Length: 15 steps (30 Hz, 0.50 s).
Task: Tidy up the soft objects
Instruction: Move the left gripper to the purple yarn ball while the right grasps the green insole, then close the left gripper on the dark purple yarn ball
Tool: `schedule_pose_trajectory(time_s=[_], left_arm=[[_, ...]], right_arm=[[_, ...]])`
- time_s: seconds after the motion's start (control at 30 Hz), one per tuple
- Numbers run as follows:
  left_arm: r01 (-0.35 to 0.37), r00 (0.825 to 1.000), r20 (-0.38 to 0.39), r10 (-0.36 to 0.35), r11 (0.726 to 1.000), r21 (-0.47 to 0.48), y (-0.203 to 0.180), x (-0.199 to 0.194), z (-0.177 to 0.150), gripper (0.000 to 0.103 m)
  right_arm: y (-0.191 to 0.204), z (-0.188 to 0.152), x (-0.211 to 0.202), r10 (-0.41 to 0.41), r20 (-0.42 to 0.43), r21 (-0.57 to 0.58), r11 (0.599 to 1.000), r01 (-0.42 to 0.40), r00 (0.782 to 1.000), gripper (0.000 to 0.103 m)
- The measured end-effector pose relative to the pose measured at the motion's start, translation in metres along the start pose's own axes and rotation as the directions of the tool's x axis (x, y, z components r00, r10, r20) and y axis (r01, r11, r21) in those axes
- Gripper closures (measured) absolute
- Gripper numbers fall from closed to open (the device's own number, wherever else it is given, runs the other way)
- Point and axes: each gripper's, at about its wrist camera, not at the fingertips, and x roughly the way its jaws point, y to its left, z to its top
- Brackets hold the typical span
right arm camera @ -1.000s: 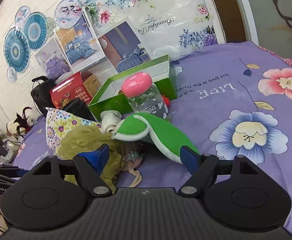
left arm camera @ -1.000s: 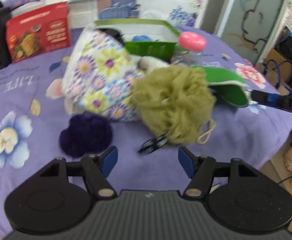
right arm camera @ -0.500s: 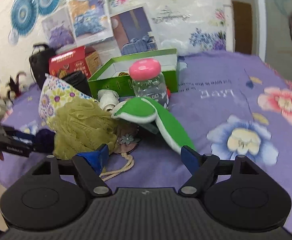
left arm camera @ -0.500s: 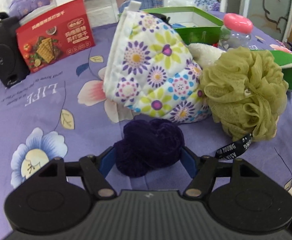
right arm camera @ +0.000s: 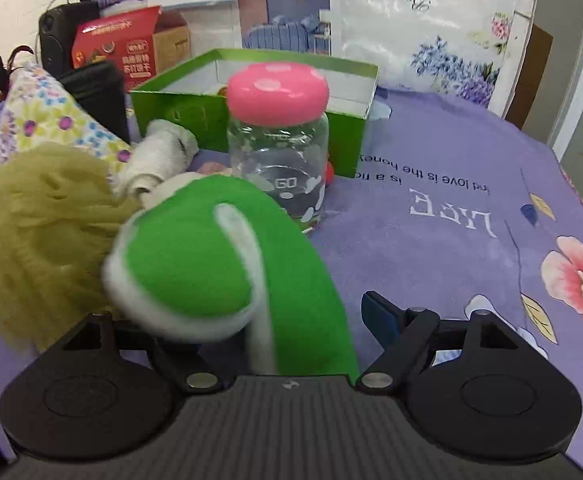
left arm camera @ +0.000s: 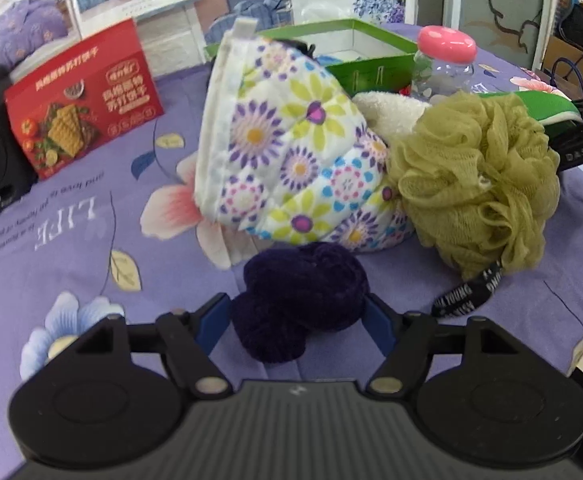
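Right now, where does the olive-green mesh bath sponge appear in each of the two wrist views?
Left wrist view: olive-green mesh bath sponge at middle right, beside the floral quilted pouch.
Right wrist view: sponge at left edge, behind the green plush piece.
Shared landmark: clear jar with pink lid.

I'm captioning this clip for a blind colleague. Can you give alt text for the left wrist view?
The left gripper has its blue-padded fingers on either side of a dark purple scrunchie on a purple floral tablecloth. Behind it sit a flowered oven mitt and an olive bath pouf.
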Motion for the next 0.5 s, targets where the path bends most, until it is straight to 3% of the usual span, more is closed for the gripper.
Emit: schedule_pose_trajectory(time_s=[0.1,0.3,0.43,0.5], left_arm=[[0.002,1.0,0.024,-0.002,1.0,0.013,0.0,-0.003,0.002,0.03],[-0.012,1.0,0.023,0.011,0.999,0.04,-0.004,-0.011,-0.006,0.03],[0.039,0.999,-0.006,-0.039,0.999,0.011,0.0,0.008,0.003,0.03],[0.026,1.0,-0.009,-0.026,0.999,0.019,-0.002,0.019,0.007,0.029]], right_arm=[[-0.006,-0.004,0.018,0.032,-0.051,0.043,0.999,-0.03,0.998,0.037],[-0.004,-0.014,0.016,0.019,-0.001,0.063,0.998,-0.019,1.0,0.034],[0.0,-0.013,0.019,0.002,-0.003,0.085,0.996,-0.002,1.0,0.029],[0.0,-0.011,0.021,0.001,-0.002,0.077,0.997,0.0,1.0,0.028]])
